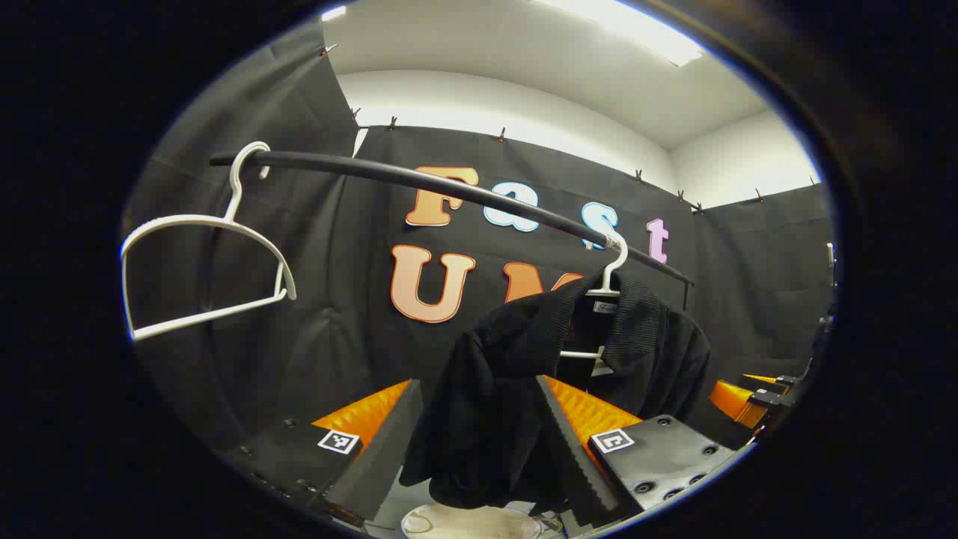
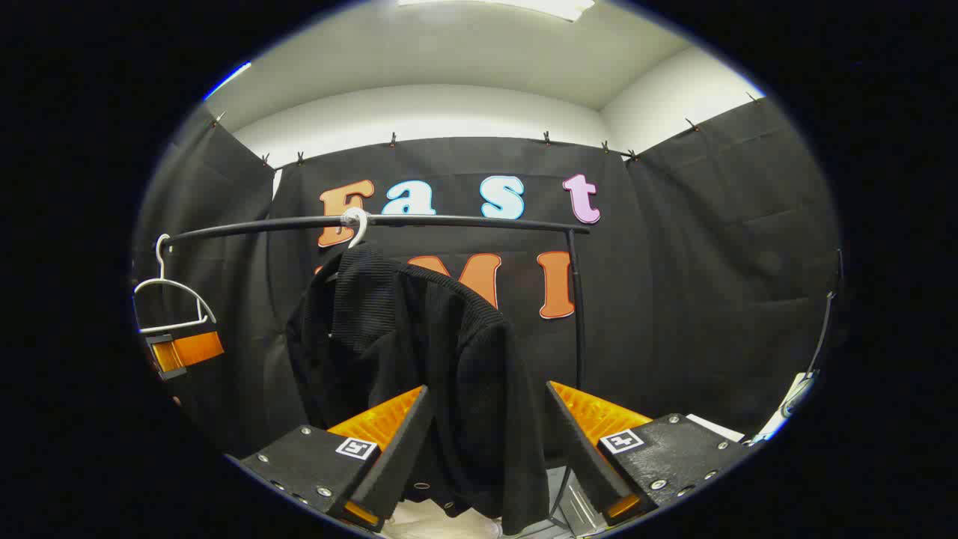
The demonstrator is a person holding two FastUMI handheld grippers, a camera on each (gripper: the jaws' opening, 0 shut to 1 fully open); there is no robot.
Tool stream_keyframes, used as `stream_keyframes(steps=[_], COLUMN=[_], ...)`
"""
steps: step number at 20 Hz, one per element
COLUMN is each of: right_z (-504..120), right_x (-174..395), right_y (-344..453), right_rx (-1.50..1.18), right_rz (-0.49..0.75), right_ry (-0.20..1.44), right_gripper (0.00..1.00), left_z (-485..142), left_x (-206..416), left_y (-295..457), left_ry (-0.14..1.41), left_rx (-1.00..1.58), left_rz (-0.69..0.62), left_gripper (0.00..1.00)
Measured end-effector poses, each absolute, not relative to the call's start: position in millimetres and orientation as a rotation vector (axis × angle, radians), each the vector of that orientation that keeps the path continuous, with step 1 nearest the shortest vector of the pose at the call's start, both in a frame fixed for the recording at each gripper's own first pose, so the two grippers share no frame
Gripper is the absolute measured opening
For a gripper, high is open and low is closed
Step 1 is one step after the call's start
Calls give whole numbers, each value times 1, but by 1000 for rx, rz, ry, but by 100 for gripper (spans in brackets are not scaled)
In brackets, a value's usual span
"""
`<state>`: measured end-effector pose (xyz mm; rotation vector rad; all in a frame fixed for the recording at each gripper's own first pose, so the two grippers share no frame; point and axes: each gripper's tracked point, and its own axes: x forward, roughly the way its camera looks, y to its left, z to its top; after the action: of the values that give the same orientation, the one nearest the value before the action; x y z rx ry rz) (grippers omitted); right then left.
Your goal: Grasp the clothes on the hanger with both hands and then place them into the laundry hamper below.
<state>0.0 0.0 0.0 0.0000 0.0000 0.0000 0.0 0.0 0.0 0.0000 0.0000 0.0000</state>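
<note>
Both tongs stand spread, with black cloth hanging in the gap between their fingers but not yet pinched. In the left gripper view the left tongs (image 1: 479,442) point at the near sleeve side of the black garment (image 1: 516,374), which hangs on a white hanger (image 1: 610,273) from the black rail (image 1: 449,187); an empty white hanger (image 1: 202,254) hangs farther along that rail, well apart. In the right gripper view the right tongs (image 2: 486,442) face the garment (image 2: 419,352) from the other side, its draped hem falling between the fingers. The garment hangs lengthwise, straight down from the rail, so it lies ahead of and slightly above each pair of tongs. Both seem about equally near, the left perhaps a little deeper into the cloth. A pale rim low in the left gripper view may be the laundry hamper (image 1: 471,520), directly beneath the garment; I cannot tell for sure. Closing on the fabric looks like the step in hand
</note>
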Motion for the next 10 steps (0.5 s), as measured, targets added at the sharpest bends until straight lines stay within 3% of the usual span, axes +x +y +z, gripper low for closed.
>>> stream_keyframes(steps=[3,4,5,6,8,10], right_z=[2,2,3,4,3,6], right_x=[-2,-4,-4,-5,-7,-7], right_y=[3,5,7,12,17,19], right_rx=[-16,-24,-33,-41,-49,-52], right_rz=[1,6,9,11,16,20], right_ry=[-5,-7,-9,-9,-10,-12], right_gripper=[93,92,93,92,93,93], left_z=[4,5,6,7,5,5], left_x=[-2,-2,-1,-1,-2,-4], left_y=[0,0,0,0,-1,-2], left_ry=[-9,-13,-17,-20,-14,-12], left_rx=[11,15,18,21,28,34], left_rz=[1,-1,-3,-3,-6,-7], left_gripper=[93,97,93,97,93,97])
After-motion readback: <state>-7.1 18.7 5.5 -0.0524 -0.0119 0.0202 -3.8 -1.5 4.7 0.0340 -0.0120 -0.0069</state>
